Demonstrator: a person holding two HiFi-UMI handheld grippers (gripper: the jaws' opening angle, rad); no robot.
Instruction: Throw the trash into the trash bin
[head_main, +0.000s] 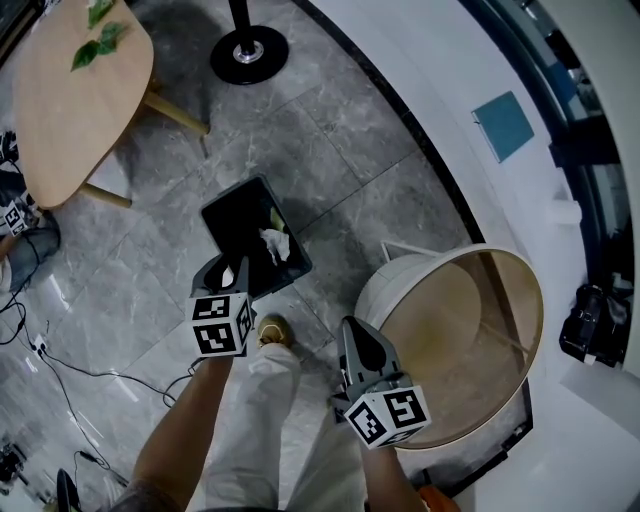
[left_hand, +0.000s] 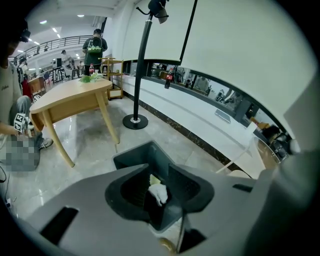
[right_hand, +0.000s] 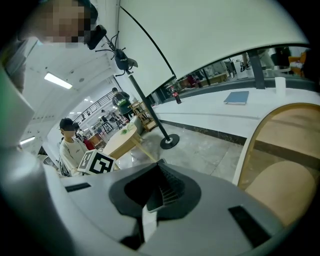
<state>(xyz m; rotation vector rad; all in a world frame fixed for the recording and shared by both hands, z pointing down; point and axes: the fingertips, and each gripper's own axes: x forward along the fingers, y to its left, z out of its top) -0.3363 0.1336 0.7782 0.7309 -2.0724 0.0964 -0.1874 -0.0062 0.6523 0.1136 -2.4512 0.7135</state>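
Note:
A black trash bin (head_main: 232, 218) stands on the grey tiled floor, with a white crumpled piece of trash (head_main: 273, 244) and a yellowish scrap inside it. My left gripper (head_main: 228, 274) hovers over the bin's near edge, pointing steeply down, its jaws open. In the left gripper view the bin (left_hand: 145, 151) and the white trash (left_hand: 159, 193) show through the gap of the left gripper (left_hand: 156, 173), apart from the pads. My right gripper (head_main: 362, 347) hangs to the right, near a round table, jaws together and empty; the right gripper (right_hand: 159, 170) view shows the same.
A wooden table (head_main: 80, 100) stands at the far left and a black pole base (head_main: 248, 52) beyond the bin. A round white table with a tan top (head_main: 470, 340) is close at the right. Cables (head_main: 60, 370) trail on the floor. My shoe (head_main: 272, 330) is next to the bin.

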